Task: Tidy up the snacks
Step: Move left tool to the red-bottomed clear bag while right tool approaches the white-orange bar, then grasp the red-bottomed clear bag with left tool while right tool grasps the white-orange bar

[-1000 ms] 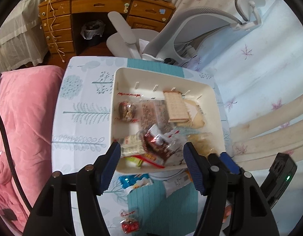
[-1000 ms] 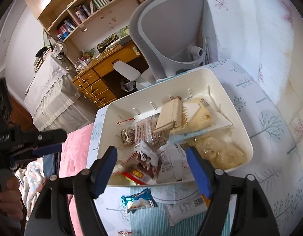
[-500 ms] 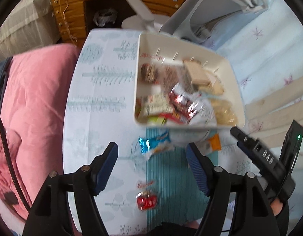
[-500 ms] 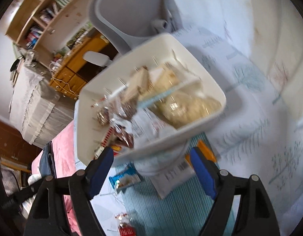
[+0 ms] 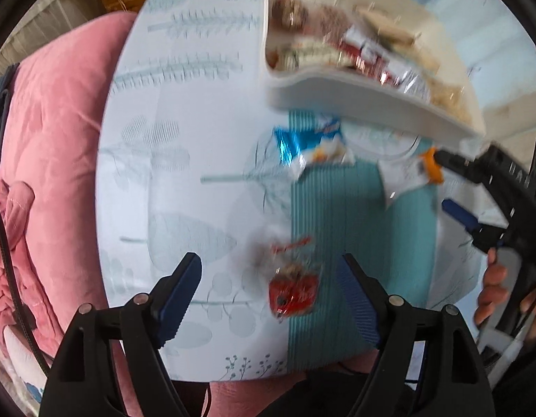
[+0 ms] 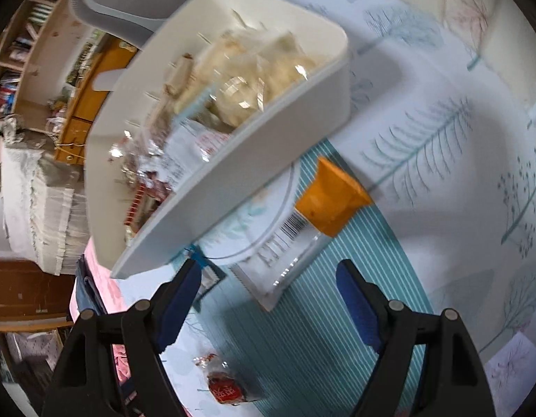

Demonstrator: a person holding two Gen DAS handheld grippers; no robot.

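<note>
A white bin [image 5: 354, 93] full of several wrapped snacks stands at the far side of the table; it also shows in the right wrist view [image 6: 233, 153]. Three snacks lie loose on the table: a small red packet [image 5: 294, 292] [image 6: 224, 391], a blue and white packet [image 5: 311, 146], and a white and orange packet [image 5: 412, 173] [image 6: 302, 222]. My left gripper [image 5: 269, 299] is open, its jaws either side of the red packet, above it. My right gripper [image 6: 269, 299] [image 5: 472, 194] is open and empty, just in front of the white and orange packet.
The table has a pale tree-print cloth [image 5: 184, 132] with a teal striped band [image 5: 354, 243]. A pink quilt [image 5: 49, 160] lies along its left side. A grey office chair [image 6: 129, 3] and a wooden desk [image 6: 83, 118] stand beyond the bin.
Both grippers have pulled back from the bin toward the near side of the table and dropped lower. The left now frames the red packet; the right faces the white and orange packet.
</note>
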